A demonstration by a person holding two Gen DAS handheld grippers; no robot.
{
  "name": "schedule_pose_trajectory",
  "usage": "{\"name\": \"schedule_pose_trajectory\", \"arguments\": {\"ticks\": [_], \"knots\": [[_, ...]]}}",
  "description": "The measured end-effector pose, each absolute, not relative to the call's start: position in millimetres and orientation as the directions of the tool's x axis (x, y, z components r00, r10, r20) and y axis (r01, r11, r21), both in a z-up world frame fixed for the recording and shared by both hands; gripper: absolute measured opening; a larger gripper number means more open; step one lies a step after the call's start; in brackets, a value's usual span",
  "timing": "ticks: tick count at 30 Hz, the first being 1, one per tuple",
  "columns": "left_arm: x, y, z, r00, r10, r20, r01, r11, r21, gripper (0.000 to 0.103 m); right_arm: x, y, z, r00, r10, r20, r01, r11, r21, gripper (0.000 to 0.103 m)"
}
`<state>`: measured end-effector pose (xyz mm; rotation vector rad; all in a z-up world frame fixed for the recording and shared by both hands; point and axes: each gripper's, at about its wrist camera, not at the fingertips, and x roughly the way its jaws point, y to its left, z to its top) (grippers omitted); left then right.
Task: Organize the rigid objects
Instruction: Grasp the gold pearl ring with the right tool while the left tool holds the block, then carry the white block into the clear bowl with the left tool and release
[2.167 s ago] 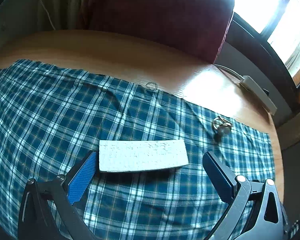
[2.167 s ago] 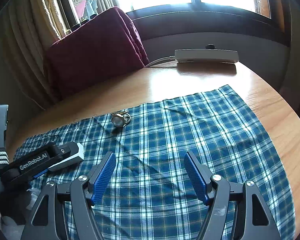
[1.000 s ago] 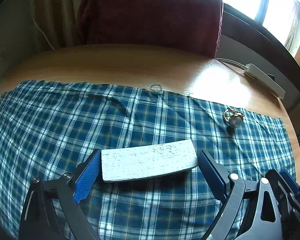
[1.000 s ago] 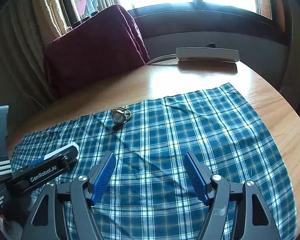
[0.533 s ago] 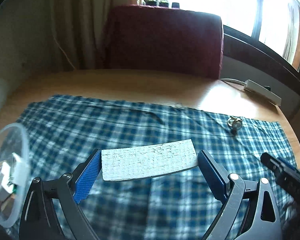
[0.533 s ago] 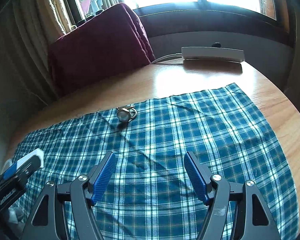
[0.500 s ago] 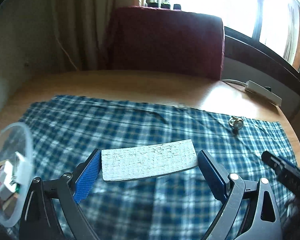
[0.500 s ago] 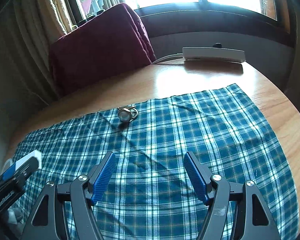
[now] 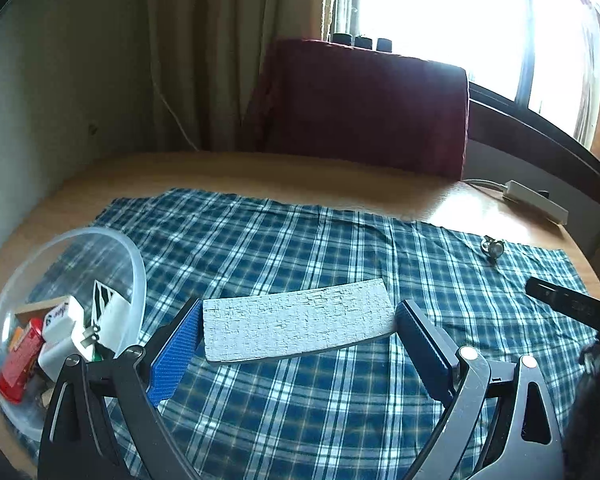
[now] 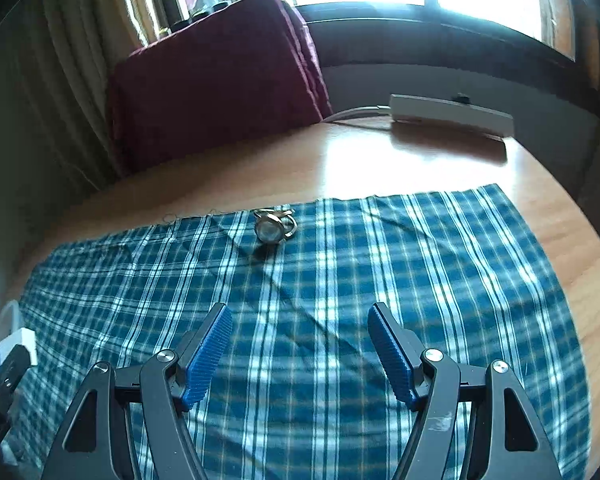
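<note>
Above the blue plaid cloth [image 9: 300,240], a flat white textured slab [image 9: 298,325] is clamped endwise between the left tongs [image 9: 298,344]. The clear round plastic bowl [image 9: 136,264] of small items lies just left. The right tongs [image 10: 300,344] are held wide open, empty.

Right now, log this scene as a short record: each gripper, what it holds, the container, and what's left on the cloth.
left gripper: shut on white textured block, lifted above plaid cloth
right gripper: open, holding nothing, above cloth
container: clear bowl at left, small items inside
left on cloth: ring near far edge
</note>
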<state>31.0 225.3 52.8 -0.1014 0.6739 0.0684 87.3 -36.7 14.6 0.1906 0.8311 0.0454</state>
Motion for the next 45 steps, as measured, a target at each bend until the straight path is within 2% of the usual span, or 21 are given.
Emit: {"name": "schedule_pose_trajectory", "arguments": {"ticks": [4,7,16,21,25,29,45], "knots": [[32,225,52,0.776,0.006,-0.630,-0.083,0.992,-0.093,0.095,114,-28,19,0.655,0.109,-0.747,0.027,0.985,0.168,0.074],[31,226,52,0.775,-0.002,-0.631,-0.082,0.991,-0.103,0.095,132,-23,18,0.643,0.100,-0.759,0.036,0.986,0.160,0.067],[32,232,52,0.769,-0.018,-0.638,-0.082,0.989,-0.127,0.095,162,-13,14,0.639,0.076,-0.765,0.043,0.990,0.135,0.058],[32,230,52,0.764,-0.026,-0.644,-0.077,0.988,-0.131,0.095,180,-12,8,0.628,0.055,-0.776,0.056,0.992,0.116,0.047],[33,231,51,0.762,-0.027,-0.646,-0.079,0.988,-0.135,0.095,193,-16,2,0.621,0.051,-0.782,0.050,0.993,0.105,0.032],[33,231,50,0.759,-0.033,-0.650,-0.080,0.986,-0.144,0.095,192,-15,-2,0.636,0.043,-0.771,0.033,0.996,0.083,0.027],[27,233,56,0.775,-0.050,-0.630,-0.073,0.983,-0.167,0.095,114,4,15,0.670,0.187,-0.718,-0.096,0.981,0.166,0.027]]}}
